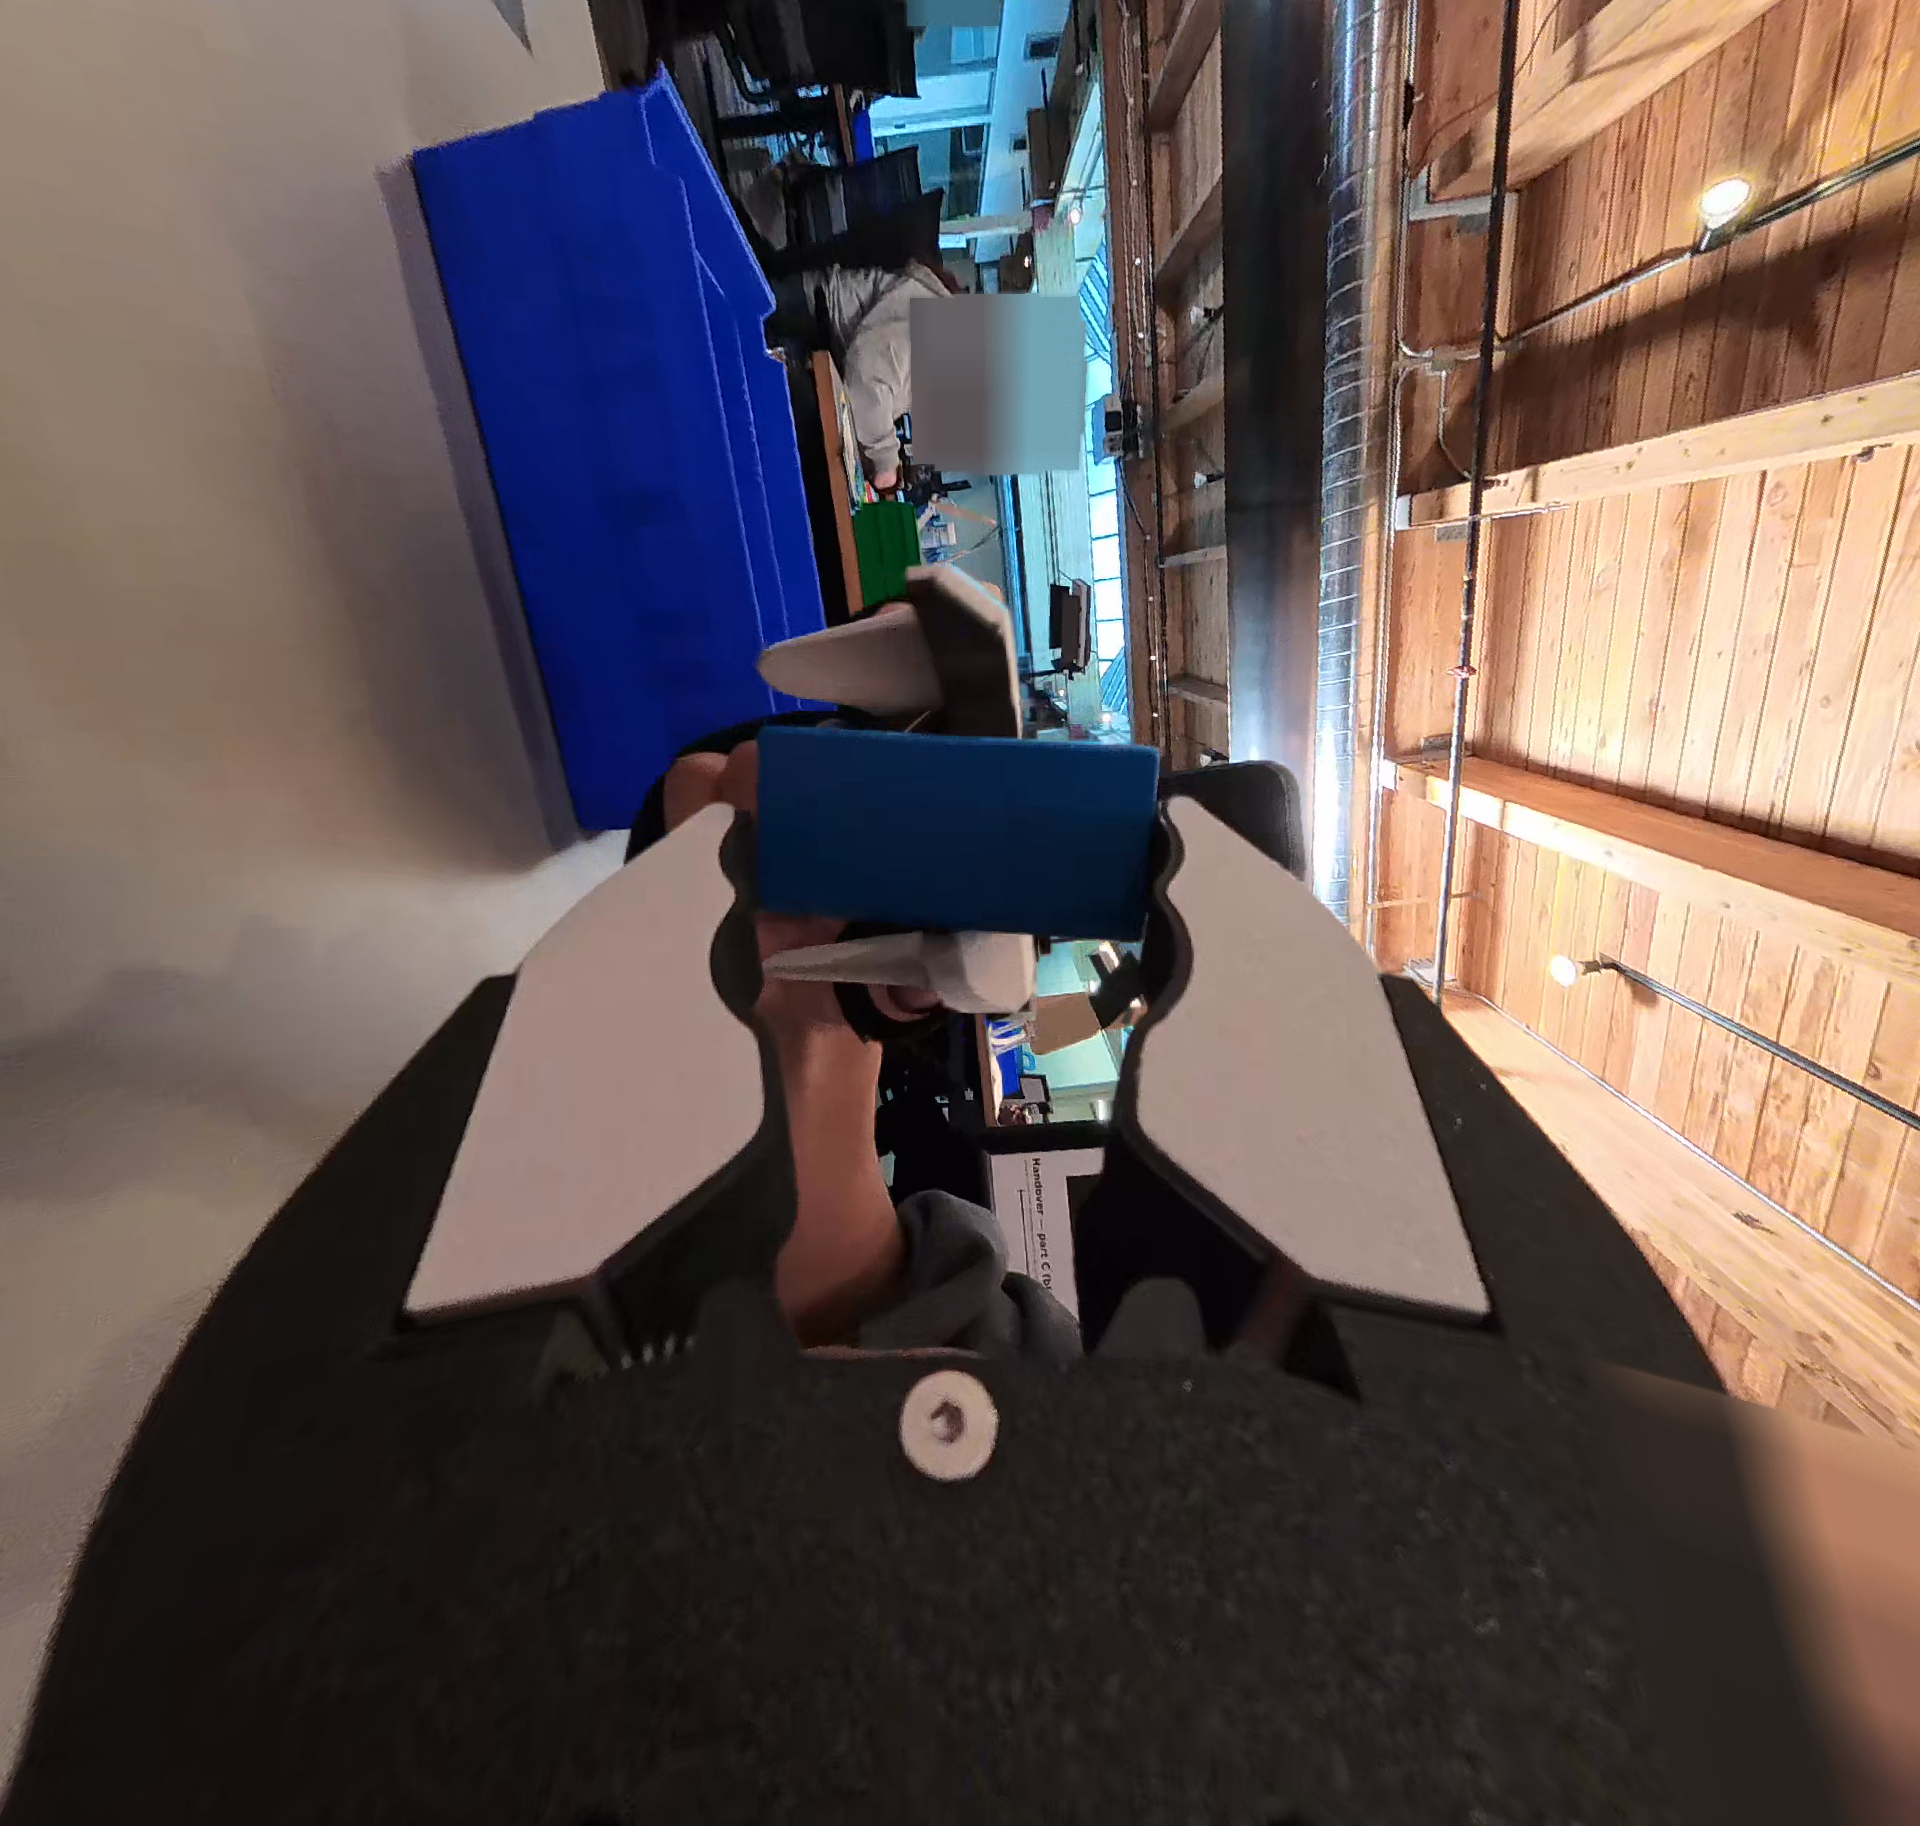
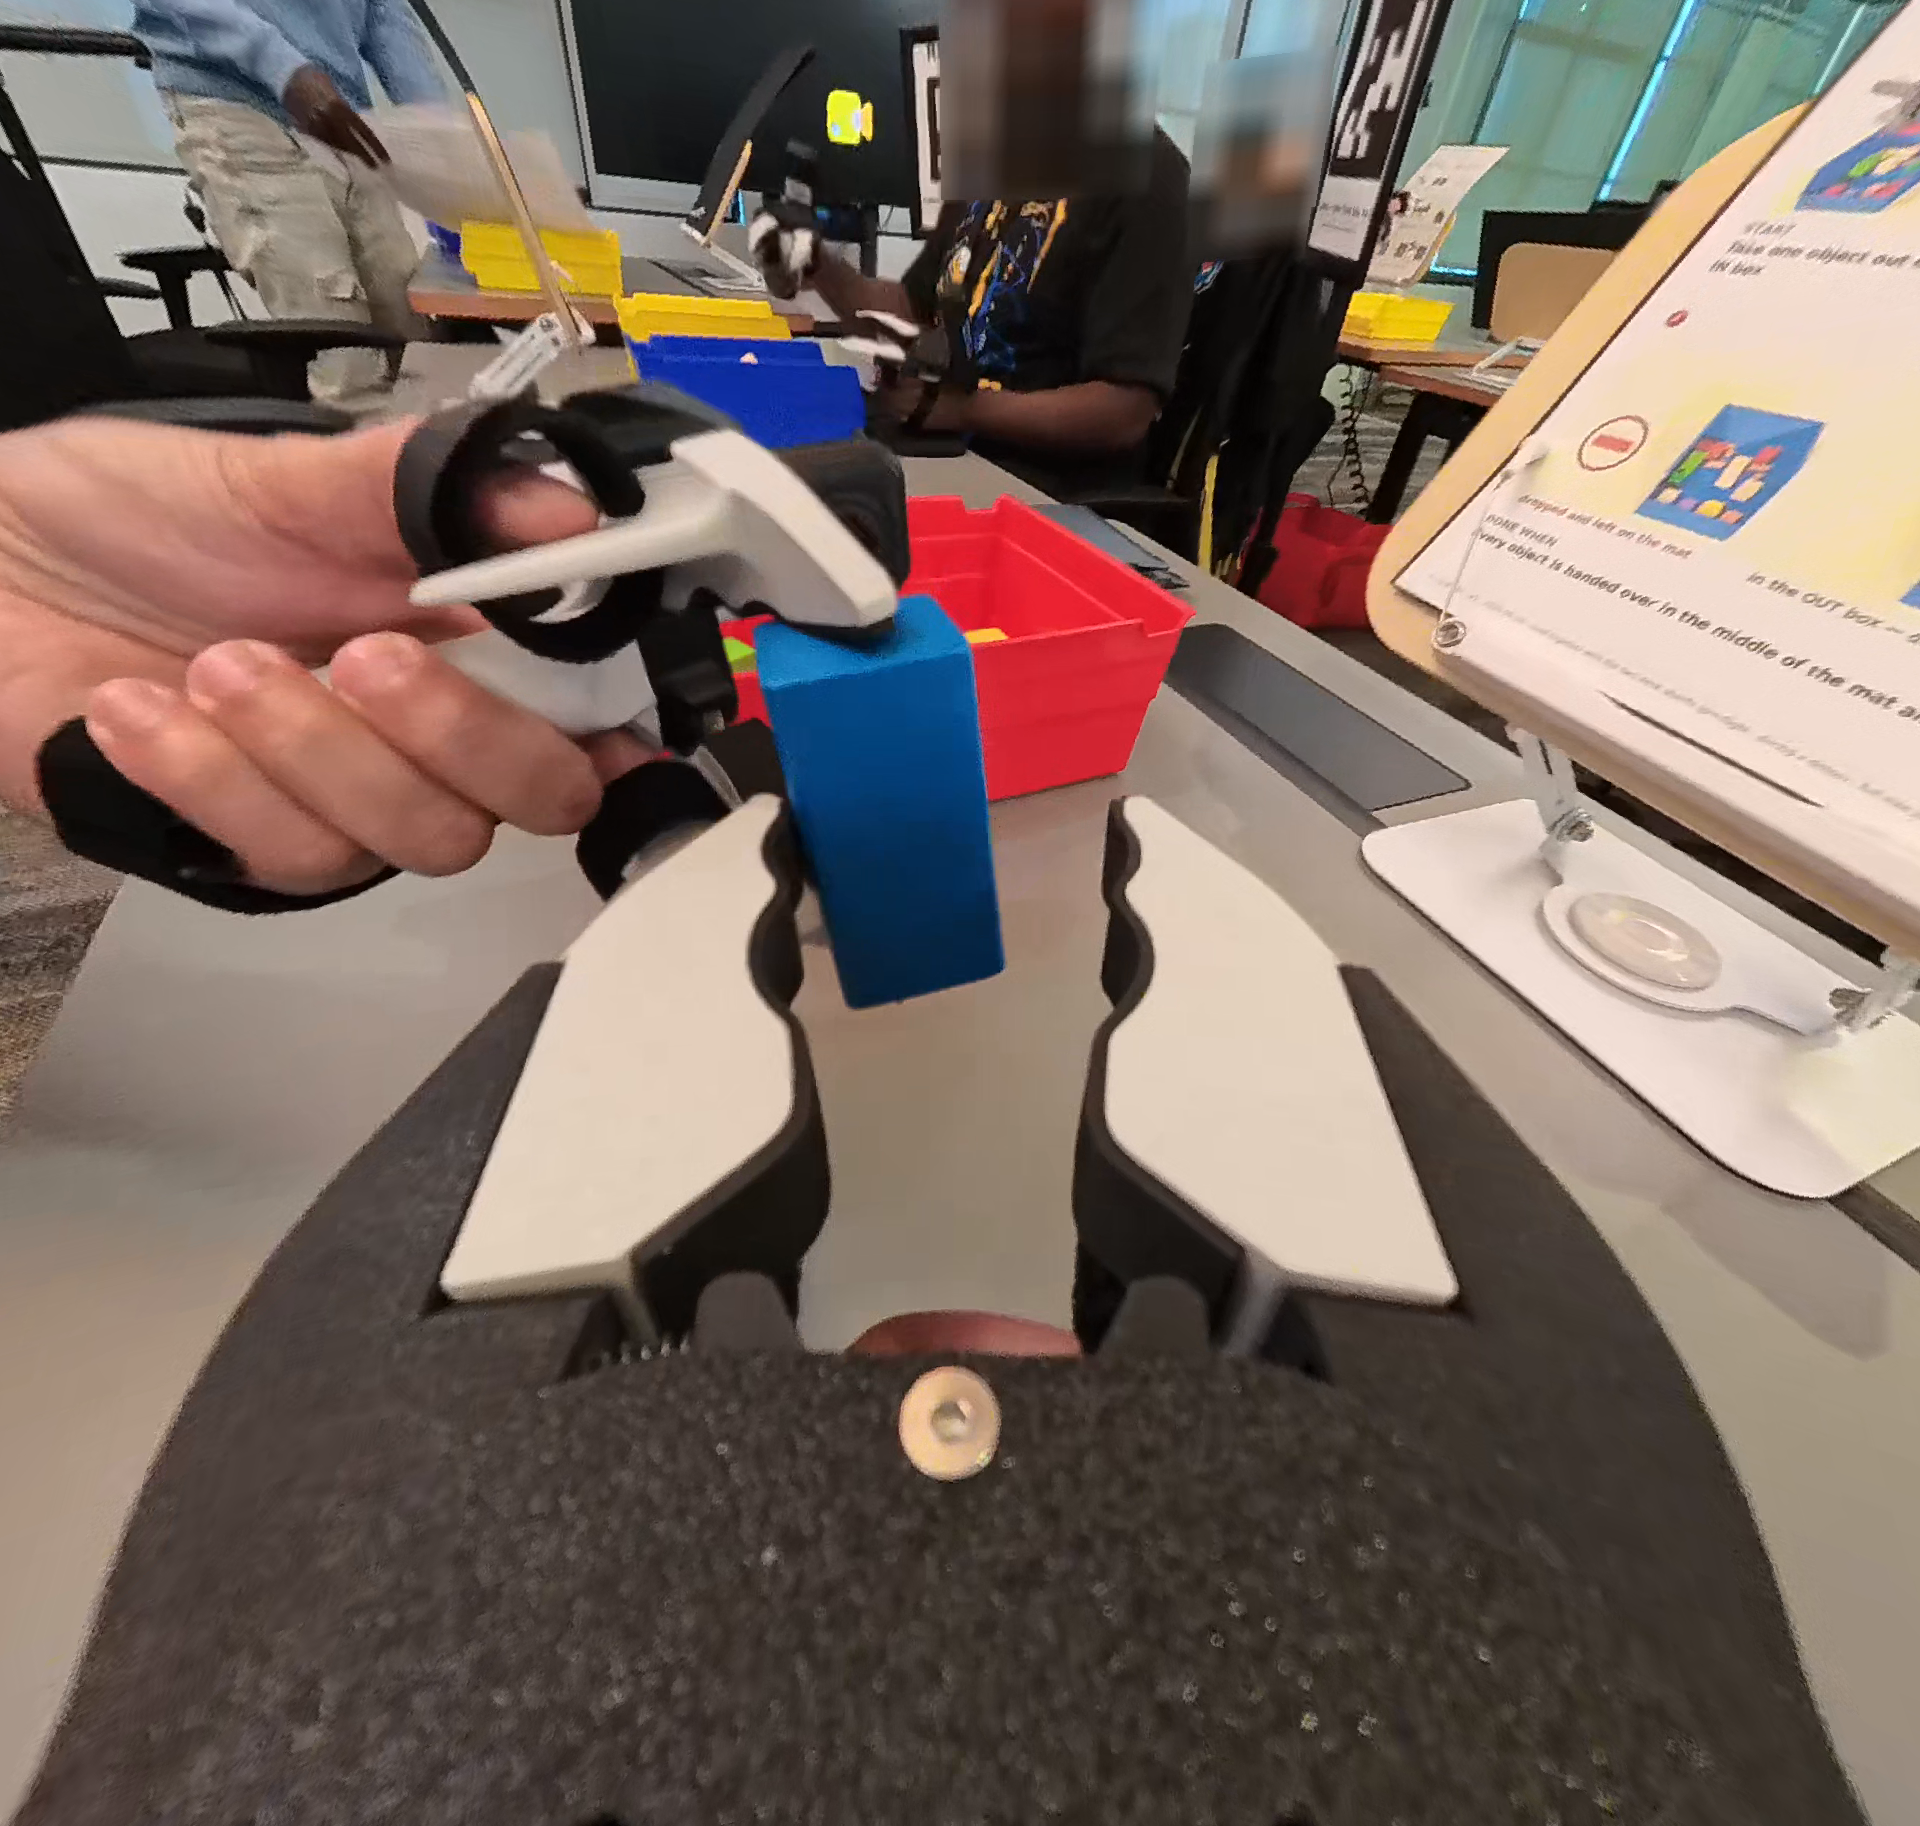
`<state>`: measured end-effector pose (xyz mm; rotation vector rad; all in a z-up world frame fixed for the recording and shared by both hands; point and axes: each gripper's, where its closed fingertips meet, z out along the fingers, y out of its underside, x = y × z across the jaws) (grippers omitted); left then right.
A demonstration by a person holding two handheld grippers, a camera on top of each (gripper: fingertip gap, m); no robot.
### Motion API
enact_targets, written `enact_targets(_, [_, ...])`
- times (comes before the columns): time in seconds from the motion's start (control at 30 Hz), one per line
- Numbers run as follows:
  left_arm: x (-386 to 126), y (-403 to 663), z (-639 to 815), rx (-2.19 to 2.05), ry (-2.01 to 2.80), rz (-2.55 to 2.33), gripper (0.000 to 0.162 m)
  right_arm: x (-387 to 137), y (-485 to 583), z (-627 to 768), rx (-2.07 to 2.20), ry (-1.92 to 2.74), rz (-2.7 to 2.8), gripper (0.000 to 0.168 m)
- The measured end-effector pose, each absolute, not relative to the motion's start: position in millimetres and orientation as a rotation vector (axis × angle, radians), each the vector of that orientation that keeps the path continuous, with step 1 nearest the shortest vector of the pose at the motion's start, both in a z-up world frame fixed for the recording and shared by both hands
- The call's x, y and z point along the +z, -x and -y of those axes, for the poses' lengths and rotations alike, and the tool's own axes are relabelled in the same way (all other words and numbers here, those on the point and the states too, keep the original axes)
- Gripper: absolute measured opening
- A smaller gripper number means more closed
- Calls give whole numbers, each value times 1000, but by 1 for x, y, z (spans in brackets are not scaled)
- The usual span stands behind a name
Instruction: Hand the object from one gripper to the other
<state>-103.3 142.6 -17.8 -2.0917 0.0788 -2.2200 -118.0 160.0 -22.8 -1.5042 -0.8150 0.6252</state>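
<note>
1. Left wrist view: the left gripper (image 1: 951, 846) is squeezing the blue block (image 1: 951, 836) by its two ends, up in the air.
2. The right gripper (image 2: 951, 903) is reaching in with its fingers apart; one finger (image 2: 774, 888) is just beside the block.
3. I think the handover is halfway. Next, the right gripper needs to close on the block, then the left lets go.

1. The blue block (image 2: 883, 800) hides the left gripper's (image 2: 831, 696) lower finger in the right wrist view; only the upper one shows.
2. The red bin (image 2: 1049, 633) sits half behind block and gripper, its contents barely peeking out.
3. The instruction board (image 2: 1662, 405) runs off the right edge.
4. In the left wrist view, the right gripper's (image 1: 862, 820) body vanishes behind the block.
</note>
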Motion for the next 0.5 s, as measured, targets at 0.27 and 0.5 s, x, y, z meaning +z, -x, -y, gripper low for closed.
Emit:
enact_targets(0.27, [-17, 92, -131, -2290, 2104, -117, 70, -17, 117, -142, 639, 1446, 883, 34])
enact_targets(0.5, [9, 122, -87, -2382, 1855, -464, 68, 7, 105, -127, 663, 1408, 888, 34])
